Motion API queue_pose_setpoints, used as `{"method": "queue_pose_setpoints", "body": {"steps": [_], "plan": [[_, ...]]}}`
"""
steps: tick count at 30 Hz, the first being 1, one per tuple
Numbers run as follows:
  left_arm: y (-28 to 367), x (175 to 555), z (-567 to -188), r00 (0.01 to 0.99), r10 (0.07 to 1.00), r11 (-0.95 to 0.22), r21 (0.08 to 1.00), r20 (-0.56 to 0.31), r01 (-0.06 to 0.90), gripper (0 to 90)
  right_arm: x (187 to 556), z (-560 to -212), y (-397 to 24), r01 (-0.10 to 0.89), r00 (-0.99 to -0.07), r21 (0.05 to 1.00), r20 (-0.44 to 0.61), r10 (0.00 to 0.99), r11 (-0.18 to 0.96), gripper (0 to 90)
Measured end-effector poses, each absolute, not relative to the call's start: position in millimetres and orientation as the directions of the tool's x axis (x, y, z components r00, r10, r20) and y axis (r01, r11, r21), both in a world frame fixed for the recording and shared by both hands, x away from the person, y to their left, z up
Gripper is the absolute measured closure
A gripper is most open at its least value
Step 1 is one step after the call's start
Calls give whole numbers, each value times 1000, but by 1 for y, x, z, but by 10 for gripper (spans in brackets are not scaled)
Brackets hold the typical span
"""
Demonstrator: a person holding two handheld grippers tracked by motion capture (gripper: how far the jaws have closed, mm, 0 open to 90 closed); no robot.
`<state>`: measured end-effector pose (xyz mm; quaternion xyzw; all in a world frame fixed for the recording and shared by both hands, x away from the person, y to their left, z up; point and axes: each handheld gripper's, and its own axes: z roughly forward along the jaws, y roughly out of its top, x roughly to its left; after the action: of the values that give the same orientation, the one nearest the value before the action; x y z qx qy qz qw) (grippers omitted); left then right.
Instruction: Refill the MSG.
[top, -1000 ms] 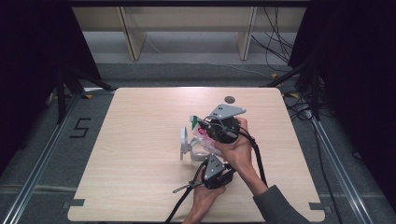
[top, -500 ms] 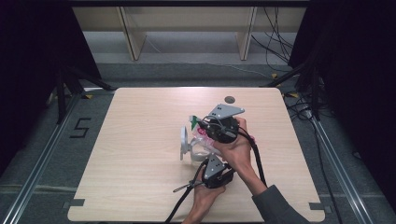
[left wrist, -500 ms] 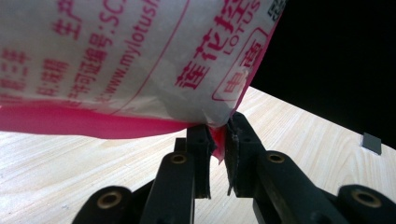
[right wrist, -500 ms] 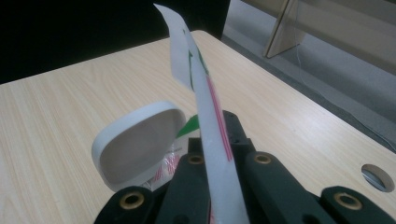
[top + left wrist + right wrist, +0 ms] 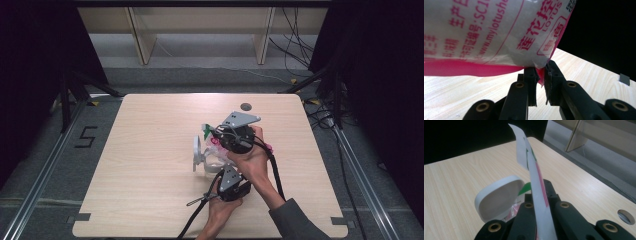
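A soft white wipes packet with pink and green print is held a little above the middle of the wooden table. Its white oval flip lid stands open on the left side. In the left gripper view my left gripper is shut on the packet's pink sealed edge. From above, the left gripper sits at the packet's near side. My right gripper is shut on a thin white edge of the packet, with the lid just beyond. The right gripper is at the far side.
A small dark round hole lies in the table top behind the grippers, also in the right gripper view as the hole. A wooden shelf frame stands beyond the far edge. Cables trail toward the person.
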<state>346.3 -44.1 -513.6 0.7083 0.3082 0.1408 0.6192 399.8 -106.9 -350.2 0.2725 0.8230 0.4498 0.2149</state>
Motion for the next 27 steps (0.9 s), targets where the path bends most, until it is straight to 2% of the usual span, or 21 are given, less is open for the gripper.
{"method": "queue_pose_setpoints", "body": {"steps": [6,8,10,11,13,14,16,20,24,26,27], "plan": [[-45,346,-513,772,610,-44,966,-177,256,803,397,-351,-104,274,-755,854,-95,649,443,900],[-45,346,-512,771,611,-40,966,-179,256,803,399,-350,-105,230,-756,860,-136,640,455,900],[-45,347,-513,774,604,-34,964,-191,264,803,397,-351,-103,254,-754,854,-119,646,454,900],[-45,347,-514,773,605,-34,964,-189,262,804,399,-352,-103,230,-755,856,-143,640,463,900],[-45,346,-513,773,607,-37,965,-186,262,804,400,-352,-104,239,-763,854,-129,633,461,900],[-44,346,-513,772,608,-38,965,-184,260,803,397,-352,-104,273,-753,855,-95,652,440,900],[-45,346,-513,772,608,-34,965,-187,260,803,398,-351,-104,248,-755,859,-118,645,448,900],[-44,346,-514,770,613,-42,965,-179,257,803,397,-352,-105,257,-756,863,-101,647,435,900],[-45,346,-514,770,614,-47,966,-174,256,802,398,-353,-108,212,-760,871,-139,635,444,900],[-45,346,-514,769,616,-45,966,-174,255,802,397,-353,-108,238,-759,871,-109,642,429,900],[-45,346,-514,769,615,-44,966,-175,255,802,398,-354,-108,219,-757,880,-119,643,421,900]]}}
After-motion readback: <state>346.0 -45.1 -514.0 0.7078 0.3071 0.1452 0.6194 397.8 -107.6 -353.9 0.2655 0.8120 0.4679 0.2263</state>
